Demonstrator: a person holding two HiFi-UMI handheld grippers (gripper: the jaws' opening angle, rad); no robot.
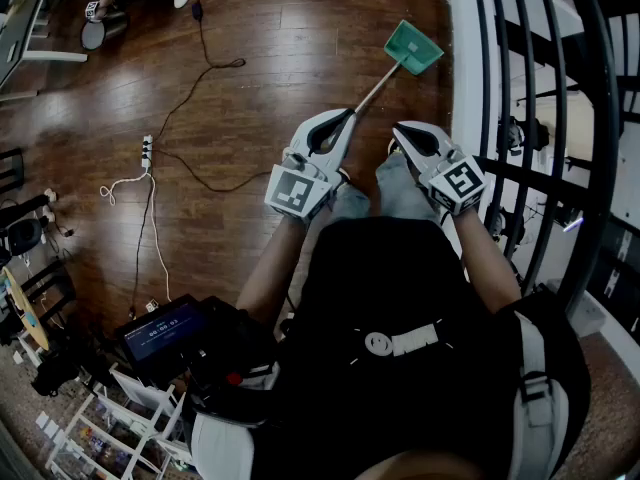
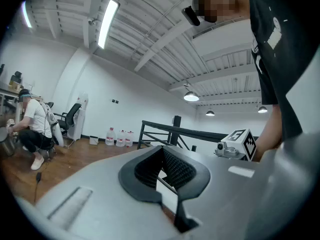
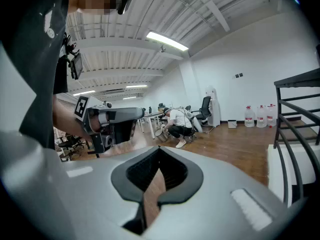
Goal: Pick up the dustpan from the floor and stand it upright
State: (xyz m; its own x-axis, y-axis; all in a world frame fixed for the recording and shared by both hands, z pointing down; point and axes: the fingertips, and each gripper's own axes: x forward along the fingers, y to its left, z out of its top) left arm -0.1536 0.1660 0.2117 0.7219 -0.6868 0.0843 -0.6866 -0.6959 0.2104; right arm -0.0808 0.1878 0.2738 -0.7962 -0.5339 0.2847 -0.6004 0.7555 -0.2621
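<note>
A green dustpan [image 1: 414,47] lies on the wooden floor ahead of me, its long wooden handle [image 1: 376,88] running back toward me. In the head view the handle's near end meets the tip of my left gripper [image 1: 344,121], which is held level above the floor. Seen from its own camera, the left gripper [image 2: 164,156] is shut with nothing between its pads. My right gripper [image 1: 401,132] hovers just right of the handle's end. Its jaws [image 3: 159,156] stand together with only a thin slit, nothing in them. Neither gripper view shows the dustpan.
A black metal railing [image 1: 522,118] runs along the right side. A white power strip [image 1: 147,150] and black cables [image 1: 205,63] lie on the floor to the left. A cart with a screen [image 1: 160,330] stands at lower left. A person crouches far off [image 3: 176,121].
</note>
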